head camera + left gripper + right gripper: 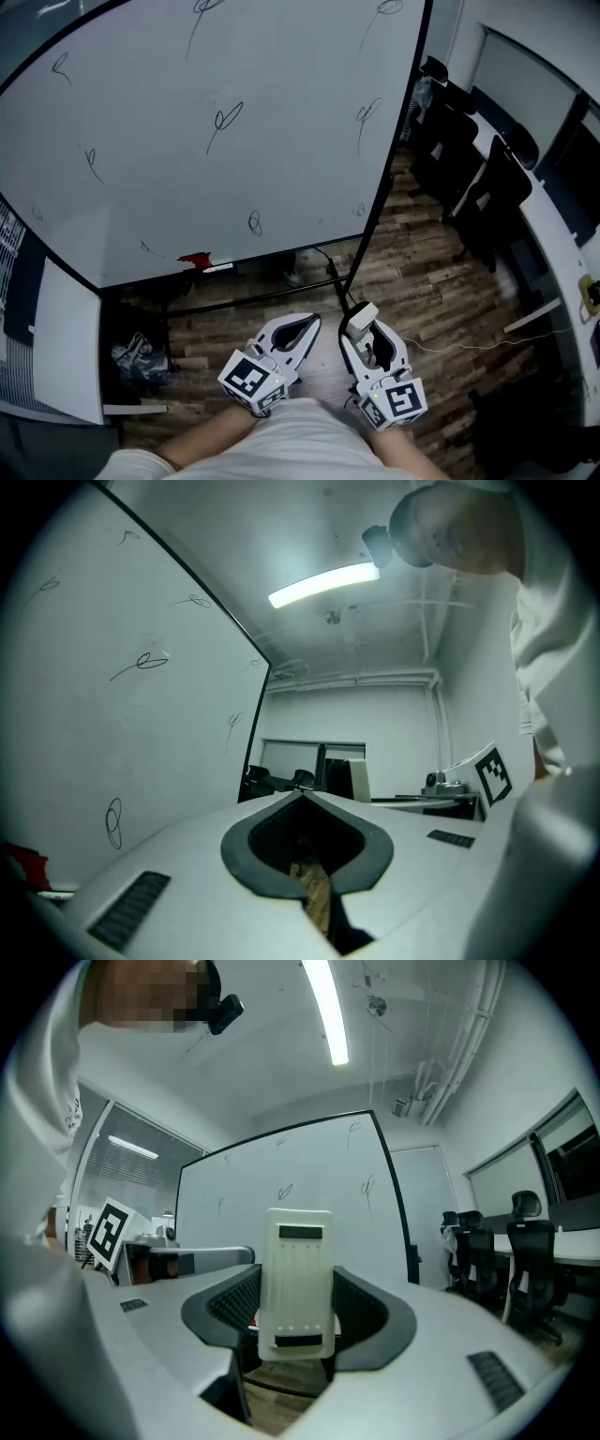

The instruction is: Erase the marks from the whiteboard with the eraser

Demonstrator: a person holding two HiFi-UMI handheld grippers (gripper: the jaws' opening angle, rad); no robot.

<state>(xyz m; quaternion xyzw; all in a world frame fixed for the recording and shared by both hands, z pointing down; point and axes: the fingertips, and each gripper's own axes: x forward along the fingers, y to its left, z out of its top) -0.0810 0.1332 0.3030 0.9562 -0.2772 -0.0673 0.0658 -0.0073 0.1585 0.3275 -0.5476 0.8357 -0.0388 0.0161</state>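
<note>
The cream eraser (297, 1279) stands upright, pinched between the jaws of our right gripper (360, 324). We hold it low by the waist, well apart from the whiteboard (141, 178). Our left gripper (307, 324) hangs beside it, jaws pressed together on nothing. Looped pen marks (225, 120) scatter across the board, none yet reached. To wipe well, we judge the eraser must meet the surface flat, pressed evenly, and take each scribble in turn. Which face carries the felt we cannot tell. The board's top and left edges are cut off, and the red object (195, 260) on its ledge is too small to name.
</note>
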